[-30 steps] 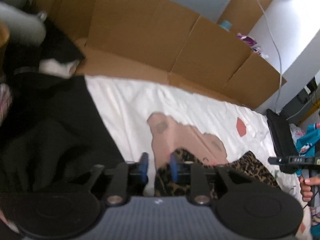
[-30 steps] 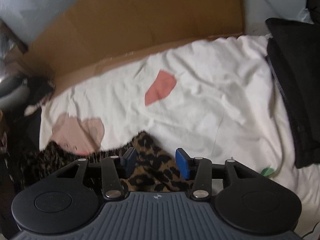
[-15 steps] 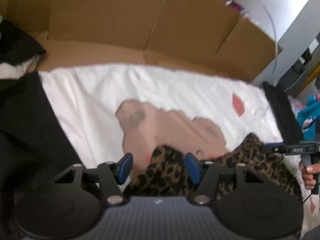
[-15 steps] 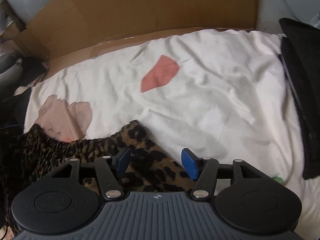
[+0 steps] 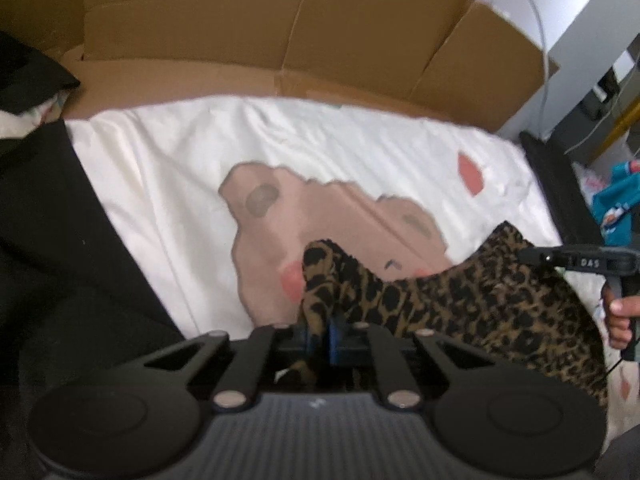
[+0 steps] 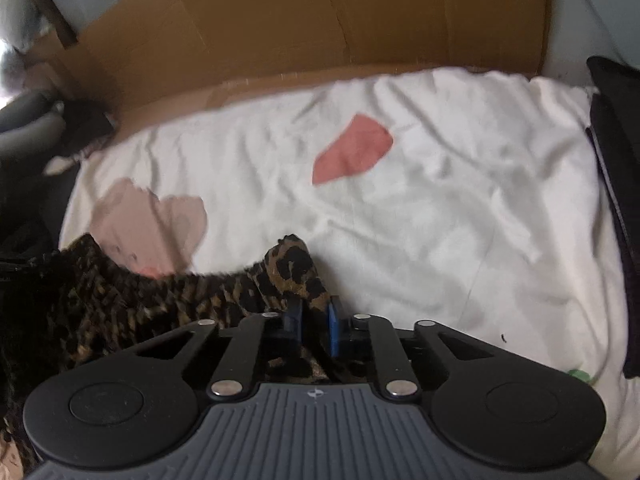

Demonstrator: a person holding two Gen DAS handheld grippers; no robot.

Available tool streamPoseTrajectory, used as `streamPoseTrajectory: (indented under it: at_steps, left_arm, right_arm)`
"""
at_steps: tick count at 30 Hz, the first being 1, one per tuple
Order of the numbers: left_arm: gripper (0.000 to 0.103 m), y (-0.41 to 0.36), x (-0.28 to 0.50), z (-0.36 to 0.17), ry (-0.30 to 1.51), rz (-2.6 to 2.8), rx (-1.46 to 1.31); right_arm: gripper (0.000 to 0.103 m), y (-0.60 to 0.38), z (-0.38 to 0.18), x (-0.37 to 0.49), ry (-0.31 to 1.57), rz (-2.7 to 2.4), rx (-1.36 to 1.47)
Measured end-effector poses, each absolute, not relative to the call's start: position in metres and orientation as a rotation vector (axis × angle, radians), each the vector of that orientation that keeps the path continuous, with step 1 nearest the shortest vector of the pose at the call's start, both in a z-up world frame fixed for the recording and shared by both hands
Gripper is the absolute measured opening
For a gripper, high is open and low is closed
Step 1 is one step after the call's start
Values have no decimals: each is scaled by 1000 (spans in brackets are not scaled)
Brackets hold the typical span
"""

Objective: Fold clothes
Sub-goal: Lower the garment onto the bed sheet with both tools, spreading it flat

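Two corners of the leopard-print garment (image 5: 472, 300) are being pinched at once, and the cloth is spanning between them just above the white bedsheet (image 5: 192, 168), low at the near edge of the bed, partly over the sheet's pink bear print (image 5: 320, 216). The left gripper (image 5: 318, 336) is clamping its blue pads on one bunched corner; the right gripper (image 6: 314, 322) is clamping on the other, with a tuft of fabric poking up past its tips. Judging by this, the step in hand is carrying or spreading the piece for a fold, though whether it is being laid out or already being doubled over cannot be told. Doing it well is depending on keeping both grips even and the edge between them taut (the middle is sagging and rumpling a little), and on moving both hands level so the hem is landing straight. Black clothing (image 5: 52, 240) is lying at the left, cardboard (image 5: 320, 32) standing behind the bed.
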State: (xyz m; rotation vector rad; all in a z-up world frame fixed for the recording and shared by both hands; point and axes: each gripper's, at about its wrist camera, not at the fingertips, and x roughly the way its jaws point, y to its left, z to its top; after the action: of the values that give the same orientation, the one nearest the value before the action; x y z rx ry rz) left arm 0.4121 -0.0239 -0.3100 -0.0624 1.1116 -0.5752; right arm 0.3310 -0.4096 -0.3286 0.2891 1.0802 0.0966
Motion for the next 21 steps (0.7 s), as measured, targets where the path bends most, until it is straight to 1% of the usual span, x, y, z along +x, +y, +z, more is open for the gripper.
streamPoseTrajectory:
  at_steps: [4,10,17,21]
  left_arm:
    - [7,-22,415,-291,1054,-595,-98]
    - [7,-23,430,-274,958,-588,-160]
    - [7,-28,454,-276,919,-561,-177]
    - [7,-27,469,-280,914,-545,-194]
  right_arm:
    - [8,-406,-306,335,1021,88,232]
    - [8,-406,-288,365,965,69,168]
    - [8,-407,-268,401,900,48,94]
    - [8,-405,-273,424,911,47,68]
